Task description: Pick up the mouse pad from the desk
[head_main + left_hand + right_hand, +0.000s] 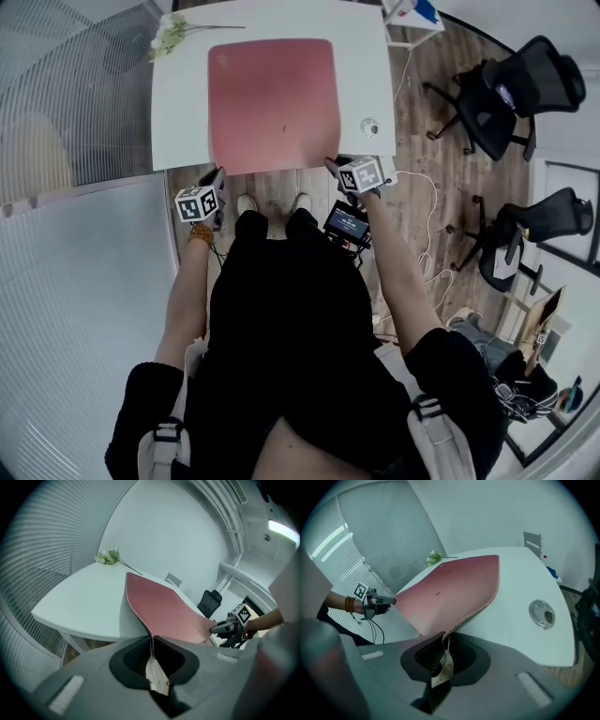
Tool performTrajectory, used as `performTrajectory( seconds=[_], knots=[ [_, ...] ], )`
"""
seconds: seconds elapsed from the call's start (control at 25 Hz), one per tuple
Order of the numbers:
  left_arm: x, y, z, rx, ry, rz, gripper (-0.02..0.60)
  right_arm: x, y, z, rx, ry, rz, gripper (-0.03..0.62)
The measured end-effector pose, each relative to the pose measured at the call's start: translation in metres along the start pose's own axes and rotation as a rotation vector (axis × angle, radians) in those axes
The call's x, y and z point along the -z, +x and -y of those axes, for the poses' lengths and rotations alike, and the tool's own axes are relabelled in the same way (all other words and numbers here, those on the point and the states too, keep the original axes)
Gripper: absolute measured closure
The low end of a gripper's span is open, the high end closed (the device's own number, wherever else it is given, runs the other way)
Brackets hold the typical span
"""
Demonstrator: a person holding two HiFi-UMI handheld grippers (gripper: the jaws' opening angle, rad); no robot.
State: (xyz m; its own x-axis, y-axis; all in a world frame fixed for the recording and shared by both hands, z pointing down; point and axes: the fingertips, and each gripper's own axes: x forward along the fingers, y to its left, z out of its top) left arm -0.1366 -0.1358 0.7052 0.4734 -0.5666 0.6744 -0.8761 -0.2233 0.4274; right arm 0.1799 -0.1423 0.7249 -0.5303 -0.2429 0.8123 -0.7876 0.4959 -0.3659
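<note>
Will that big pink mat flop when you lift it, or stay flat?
Probably floppy: the mouse pad bends between the left gripper and right gripper pinching its near corners. Likely light too: its edge looks thin.

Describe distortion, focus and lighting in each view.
Head view: fisheye bows the edges of the desk; even light, mouse pad sharp. Left gripper view: heavy barrel warp, black corners, the left gripper soft near the lens. Right gripper view: same warp and corners; the right gripper likewise soft.
</note>
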Motion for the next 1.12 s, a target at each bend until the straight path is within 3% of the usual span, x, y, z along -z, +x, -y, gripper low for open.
performTrajectory(
  seconds=[0.36,0.64,1.12],
  knots=[
    [-0.023,-0.016,0.033,0.021,0.191,0.046,0.557,-0.019,-0.019,-0.02,-0.051,-0.147,0.07,0.549],
    [-0.059,-0.037,0.048,0.043,0.262,0.117,0.557,-0.053,-0.047,-0.025,-0.063,-0.222,0.161,0.551],
    [-0.119,-0.057,0.07,0.057,0.365,0.237,0.557,-0.112,-0.087,-0.033,-0.005,-0.346,0.283,0.551]
  ],
)
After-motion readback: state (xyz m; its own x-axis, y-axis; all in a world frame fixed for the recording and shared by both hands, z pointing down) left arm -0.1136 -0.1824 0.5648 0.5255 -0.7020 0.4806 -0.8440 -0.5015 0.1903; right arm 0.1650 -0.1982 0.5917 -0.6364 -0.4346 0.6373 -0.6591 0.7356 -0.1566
